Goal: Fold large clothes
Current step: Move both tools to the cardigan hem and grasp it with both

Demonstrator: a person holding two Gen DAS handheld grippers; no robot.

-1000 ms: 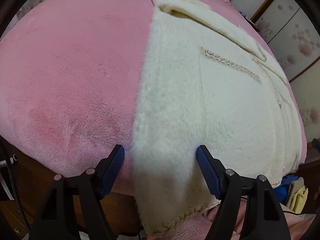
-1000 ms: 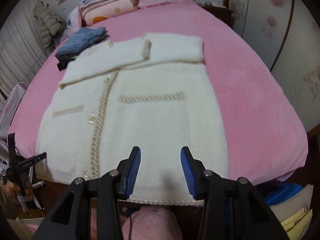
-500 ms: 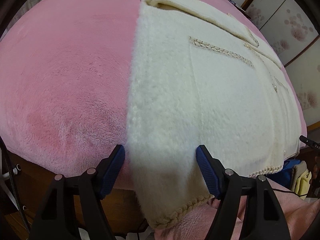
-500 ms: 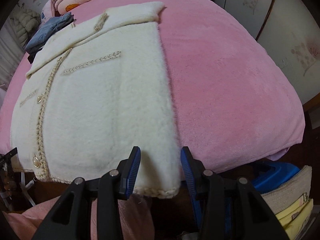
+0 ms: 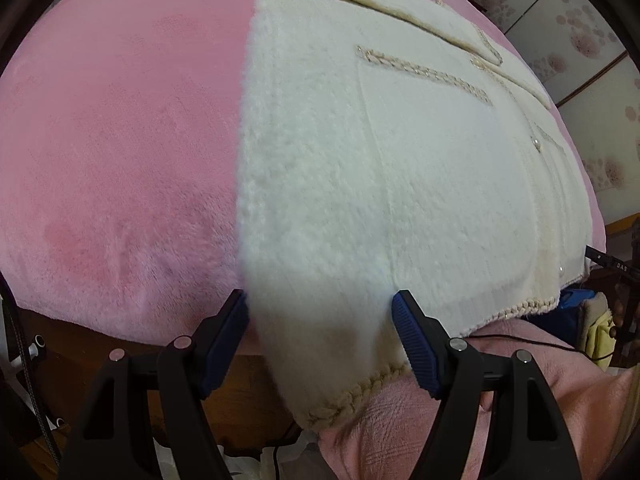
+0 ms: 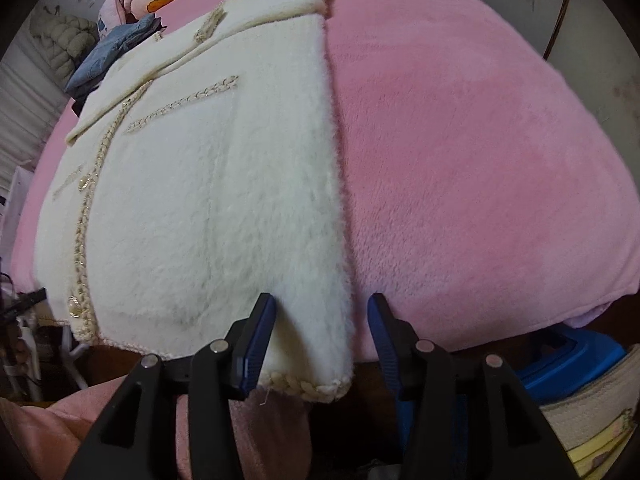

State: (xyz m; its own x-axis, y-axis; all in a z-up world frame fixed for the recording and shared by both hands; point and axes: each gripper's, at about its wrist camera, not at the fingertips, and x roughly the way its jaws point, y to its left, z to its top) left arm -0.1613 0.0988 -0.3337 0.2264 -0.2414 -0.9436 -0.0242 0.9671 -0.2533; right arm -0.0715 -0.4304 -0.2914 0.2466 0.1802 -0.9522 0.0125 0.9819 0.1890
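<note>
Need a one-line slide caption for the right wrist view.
Right tool open around the bottom corner of the cream jacket spread on the pink bed cover.

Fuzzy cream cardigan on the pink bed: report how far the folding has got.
Done: the fuzzy cream cardigan lies flat on the pink plush bedspread, both sleeves folded across its chest. In hand: the left claw and right claw each straddle a bottom hem corner, jaws open, not yet clamped. Left: grip the hem and fold it up toward the collar.
</note>
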